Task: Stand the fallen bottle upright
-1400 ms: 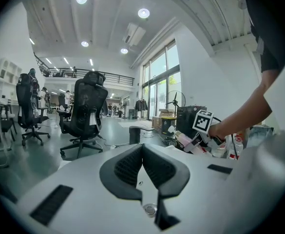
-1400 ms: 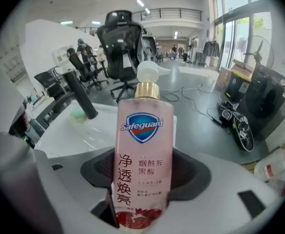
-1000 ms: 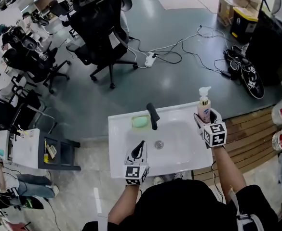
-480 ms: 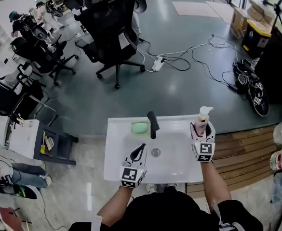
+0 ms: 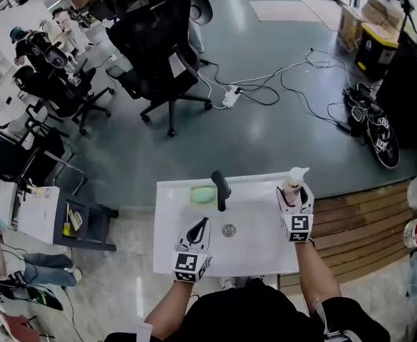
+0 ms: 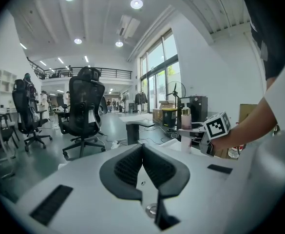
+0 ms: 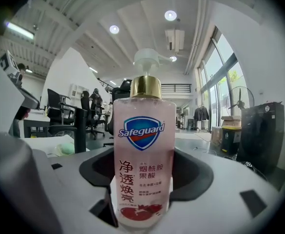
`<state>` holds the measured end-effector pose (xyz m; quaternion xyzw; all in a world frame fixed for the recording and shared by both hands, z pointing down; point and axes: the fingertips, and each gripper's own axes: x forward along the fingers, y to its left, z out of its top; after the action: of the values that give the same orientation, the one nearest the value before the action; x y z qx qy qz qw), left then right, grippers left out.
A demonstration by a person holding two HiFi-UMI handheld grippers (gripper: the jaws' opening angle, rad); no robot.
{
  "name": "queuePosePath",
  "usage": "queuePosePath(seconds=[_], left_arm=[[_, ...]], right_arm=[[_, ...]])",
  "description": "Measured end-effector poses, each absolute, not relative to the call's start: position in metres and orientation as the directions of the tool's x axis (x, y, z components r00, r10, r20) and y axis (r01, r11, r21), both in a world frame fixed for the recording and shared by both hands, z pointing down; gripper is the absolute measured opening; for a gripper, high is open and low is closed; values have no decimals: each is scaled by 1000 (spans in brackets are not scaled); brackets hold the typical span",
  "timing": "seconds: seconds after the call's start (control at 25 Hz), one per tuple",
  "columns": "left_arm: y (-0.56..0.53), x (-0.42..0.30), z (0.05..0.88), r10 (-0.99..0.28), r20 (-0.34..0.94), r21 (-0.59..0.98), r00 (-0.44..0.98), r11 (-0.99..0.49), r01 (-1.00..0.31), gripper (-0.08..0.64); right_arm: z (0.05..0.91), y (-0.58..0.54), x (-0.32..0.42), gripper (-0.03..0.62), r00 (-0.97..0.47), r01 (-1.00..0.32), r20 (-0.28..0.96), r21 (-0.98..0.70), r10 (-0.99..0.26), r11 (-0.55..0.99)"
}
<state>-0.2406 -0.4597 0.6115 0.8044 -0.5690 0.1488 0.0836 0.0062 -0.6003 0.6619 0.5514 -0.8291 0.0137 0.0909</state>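
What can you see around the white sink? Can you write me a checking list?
Surface: white sink with a black faucet and a drain.
Job's things: soap bottle upright, pump on top, at the sink's right edge.
Clutter: green soap beside the faucet.
Grippers: right gripper shut on the soap bottle; left gripper shut and empty, over the basin.
Cables: power strip and loose cables on the floor beyond the sink.
Surroundings: office chairs behind; wooden decking at right.
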Motion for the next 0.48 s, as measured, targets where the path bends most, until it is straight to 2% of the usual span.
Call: queuePosePath(seconds=[0.28, 0.48], left_arm=[[-458, -235, 612, -894, 329, 45, 304, -307, -951, 18], [-455, -233, 608, -905, 315, 29, 287, -293, -956, 18]], right_arm=[[655, -588, 21, 360, -389, -910, 162, 83, -907, 406], [654, -572, 31, 416, -389, -913, 167, 62, -906, 403]])
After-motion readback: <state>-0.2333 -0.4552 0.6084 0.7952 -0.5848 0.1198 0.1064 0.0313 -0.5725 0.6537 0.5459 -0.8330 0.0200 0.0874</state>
